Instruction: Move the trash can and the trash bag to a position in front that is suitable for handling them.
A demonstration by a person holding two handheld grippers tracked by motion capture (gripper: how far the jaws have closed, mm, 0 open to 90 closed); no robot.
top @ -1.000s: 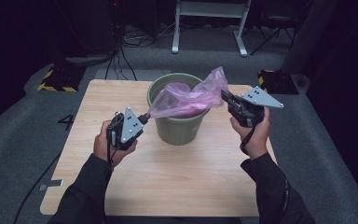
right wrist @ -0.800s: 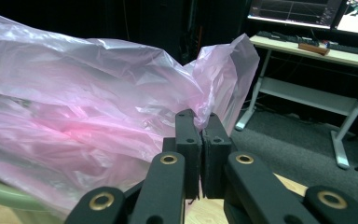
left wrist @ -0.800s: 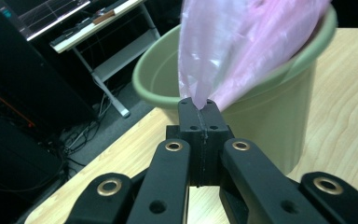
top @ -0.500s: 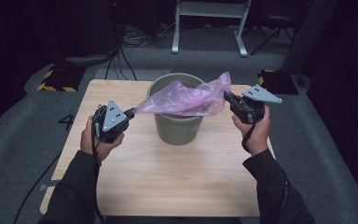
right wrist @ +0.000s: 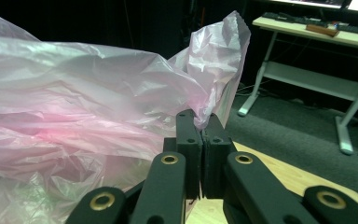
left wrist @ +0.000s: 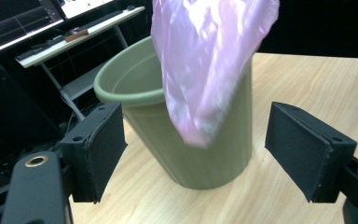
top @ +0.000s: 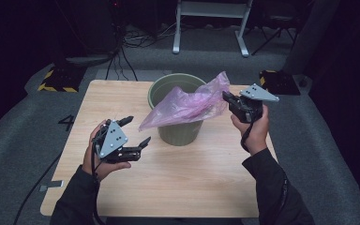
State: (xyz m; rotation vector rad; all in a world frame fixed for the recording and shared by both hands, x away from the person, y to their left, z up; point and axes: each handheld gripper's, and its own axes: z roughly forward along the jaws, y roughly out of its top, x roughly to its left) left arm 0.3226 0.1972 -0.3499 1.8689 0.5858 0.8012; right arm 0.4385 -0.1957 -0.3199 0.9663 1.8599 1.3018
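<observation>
Pink bag (top: 187, 105): thin crinkled plastic, pinched by right gripper (top: 228, 99) | green bin (top: 178, 129): smooth, round | left gripper (top: 135, 132) fingers wide

Pink bag (top: 187, 105), olive-green bin (top: 180, 131)

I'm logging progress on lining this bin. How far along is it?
Early. In hand: the right gripper is shut on one edge of the pink plastic bag, which drapes across the green bin, its loose end hanging outside the front. The left gripper is open and holds nothing, with the bag's end in front of it. Left: regrip, spread the mouth, tuck it inside, fold it over the rim.
</observation>
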